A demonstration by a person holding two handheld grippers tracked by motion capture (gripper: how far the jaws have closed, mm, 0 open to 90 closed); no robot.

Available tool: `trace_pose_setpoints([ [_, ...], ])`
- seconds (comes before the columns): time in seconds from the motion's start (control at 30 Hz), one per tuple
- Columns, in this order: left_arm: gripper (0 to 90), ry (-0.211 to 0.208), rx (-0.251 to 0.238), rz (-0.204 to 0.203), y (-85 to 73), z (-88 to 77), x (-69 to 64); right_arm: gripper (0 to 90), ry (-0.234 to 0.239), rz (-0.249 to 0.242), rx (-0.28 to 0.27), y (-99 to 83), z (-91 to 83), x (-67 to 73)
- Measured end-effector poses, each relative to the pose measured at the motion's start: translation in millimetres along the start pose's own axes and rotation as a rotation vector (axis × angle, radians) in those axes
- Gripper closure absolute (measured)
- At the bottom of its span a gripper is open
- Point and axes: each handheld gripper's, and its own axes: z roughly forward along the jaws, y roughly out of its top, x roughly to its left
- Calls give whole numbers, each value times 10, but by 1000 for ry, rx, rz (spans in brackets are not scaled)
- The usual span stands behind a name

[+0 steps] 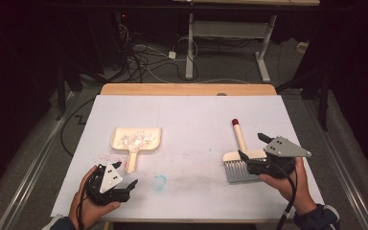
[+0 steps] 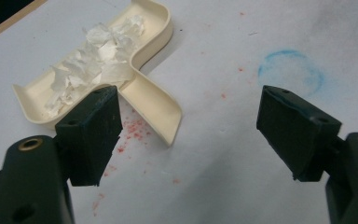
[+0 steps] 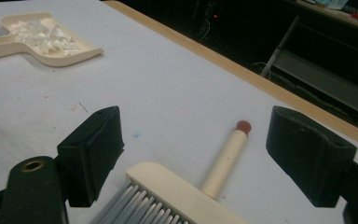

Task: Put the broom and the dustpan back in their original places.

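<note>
— Where's the cream plastic dustpan (image 1: 136,140) with the white paper scraps (image 1: 135,139)?

— Left of centre on your white-covered counter (image 1: 191,120), handle towards you. Your left gripper (image 1: 127,176) sits just beside the handle end, its fingers (image 2: 91,135) spread wide and holding nothing.

— And the cream hand brush with grey bristles (image 1: 238,163)?

— Lying flat on the right, red-tipped handle pointing away. Your right gripper (image 1: 253,146) hovers over its head, fingers (image 3: 93,151) wide apart, gripping nothing.

— Anything in between?

— A blue ring stain (image 1: 158,182) and red specks (image 2: 133,130) near the dustpan handle. The bristles run out of the right gripper view's bottom edge.
</note>
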Motion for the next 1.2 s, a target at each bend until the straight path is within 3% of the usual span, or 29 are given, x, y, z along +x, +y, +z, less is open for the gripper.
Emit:
trace_pose_setpoints([
  [0.43, 218, 6, 0, 15, 0, -3, -8, 198, 1, -10, -7, -219, -35, 9],
  [0.7, 218, 9, 15, 29, -4, 18, -25, 199, -47, -37, 10, -391, -32, 13],
  [0.83, 218, 0, 10, 25, -3, 35, -9, 199, -49, -31, -5, -488, -50, 12],
  [0.93, 218, -6, 13, 20, -11, 52, 12, 199, -66, -54, -5, -572, -76, 29],
  [1.0, 217, -16, 9, -1, -15, 60, 31, 201, -50, -29, -14, -643, -91, 34],
  [1.1, 204, -5, -4, -1, -14, 56, 54, 206, -67, -23, -5, -753, -106, 82],
  [1.2, 204, -1, -12, -3, -14, 50, 49, 205, -53, -37, 17, -841, -118, 154],
])
